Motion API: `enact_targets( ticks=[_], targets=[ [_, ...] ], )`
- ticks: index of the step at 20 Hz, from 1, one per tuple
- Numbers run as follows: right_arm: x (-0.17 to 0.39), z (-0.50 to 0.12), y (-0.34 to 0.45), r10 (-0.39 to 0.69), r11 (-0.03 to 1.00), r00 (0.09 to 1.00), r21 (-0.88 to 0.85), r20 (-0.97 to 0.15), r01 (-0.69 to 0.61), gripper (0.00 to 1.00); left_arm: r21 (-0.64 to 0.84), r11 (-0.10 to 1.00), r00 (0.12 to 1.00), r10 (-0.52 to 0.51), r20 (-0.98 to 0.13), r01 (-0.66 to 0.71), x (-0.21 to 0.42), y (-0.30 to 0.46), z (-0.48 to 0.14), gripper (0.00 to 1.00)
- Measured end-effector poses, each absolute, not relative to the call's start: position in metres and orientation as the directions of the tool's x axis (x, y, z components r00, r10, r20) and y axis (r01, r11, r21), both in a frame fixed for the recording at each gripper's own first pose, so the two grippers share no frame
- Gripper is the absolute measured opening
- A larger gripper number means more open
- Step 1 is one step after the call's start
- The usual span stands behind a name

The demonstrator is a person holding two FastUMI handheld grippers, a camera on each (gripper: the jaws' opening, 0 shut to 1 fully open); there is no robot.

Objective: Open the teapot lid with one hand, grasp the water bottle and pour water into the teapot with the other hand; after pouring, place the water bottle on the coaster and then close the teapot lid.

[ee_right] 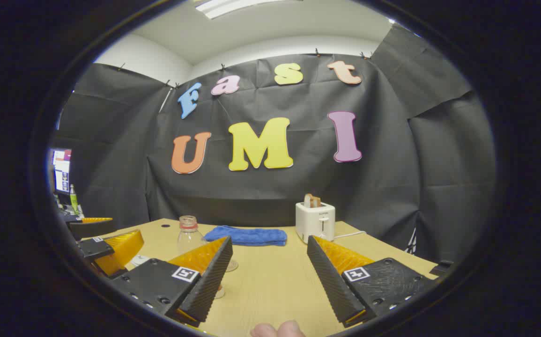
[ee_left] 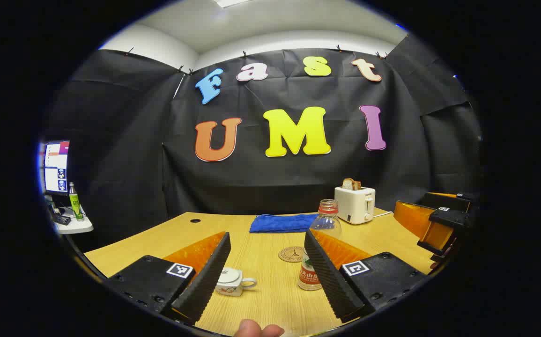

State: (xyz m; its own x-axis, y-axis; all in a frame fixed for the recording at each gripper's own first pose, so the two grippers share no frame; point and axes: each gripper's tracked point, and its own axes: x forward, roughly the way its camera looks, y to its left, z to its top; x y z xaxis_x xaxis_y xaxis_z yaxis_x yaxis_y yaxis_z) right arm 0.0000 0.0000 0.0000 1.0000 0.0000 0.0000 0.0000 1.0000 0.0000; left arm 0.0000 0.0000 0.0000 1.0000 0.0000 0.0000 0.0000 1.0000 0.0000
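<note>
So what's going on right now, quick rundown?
Both claws open, left, right, holding nothing. Teapot lid on, water bottle uncapped beside coaster. Nothing blocking on the table.

No legible text — water bottle [ee_left: 311, 274] label (red and white) too blurred to read
</note>
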Motion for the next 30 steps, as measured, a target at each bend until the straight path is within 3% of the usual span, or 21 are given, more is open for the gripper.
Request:
enact_targets(
  ticks=[23, 30],
  targets=[
    [0.004, -0.008, 0.022, 0.063, 0.998, 0.998, -0.006, -0.009, -0.063, 0.96, 0.019, 0.999, 1.000, 0.029, 0.002, -0.029, -0.006, 0.012, -0.002, 0.99],
    [0.011, -0.032, 0.005, 0.080, 0.996, 0.995, 0.043, -0.061, -0.078, 0.96, 0.008, 0.999, 0.998, 0.050, -0.031, -0.049, -0.009, 0.015, -0.022, 0.99]
  ],
)
